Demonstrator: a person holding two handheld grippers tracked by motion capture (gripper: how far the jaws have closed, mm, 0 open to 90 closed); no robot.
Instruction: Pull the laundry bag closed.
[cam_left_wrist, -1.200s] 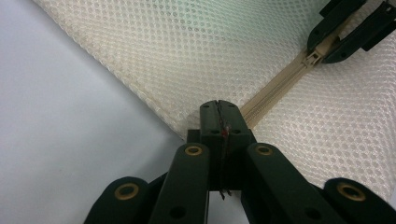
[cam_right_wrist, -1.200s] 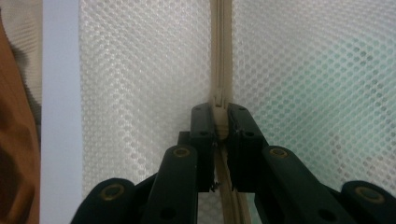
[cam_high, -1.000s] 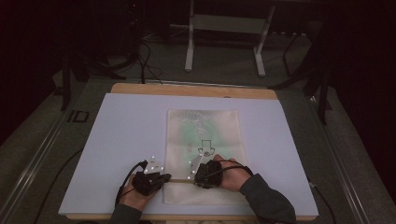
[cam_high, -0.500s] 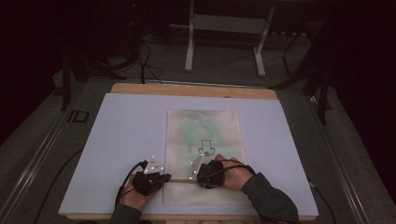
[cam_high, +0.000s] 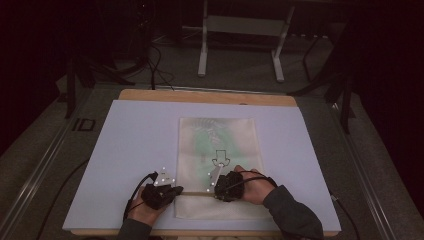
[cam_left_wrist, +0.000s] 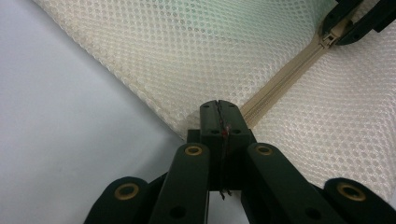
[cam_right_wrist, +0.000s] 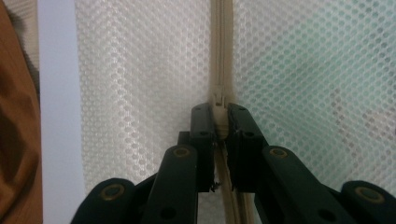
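A cream mesh bag (cam_high: 220, 140) with something green inside lies flat on the white board (cam_high: 125, 150). Its beige zipper (cam_left_wrist: 275, 79) runs across the bag's near end. My left gripper (cam_high: 176, 191) is shut on the bag's edge at the zipper's end, its jaws (cam_left_wrist: 218, 109) pressed together on the mesh (cam_left_wrist: 210, 46). My right gripper (cam_high: 219, 188) is shut on the zipper pull (cam_right_wrist: 218, 109), with the zipper (cam_right_wrist: 222, 46) running straight ahead of it. In the left gripper view the right gripper (cam_left_wrist: 348, 21) sits far off at the top right, holding the pull (cam_left_wrist: 328, 38).
The board rests on a wooden table (cam_high: 200, 96), whose edge shows brown (cam_right_wrist: 14, 116) beside the bag's near end. A metal stand (cam_high: 240, 45) and cables lie on the floor beyond. Bare board stretches left and right of the bag.
The right gripper has shifted very slightly to the right along the zipper. The left gripper has stayed where it was.
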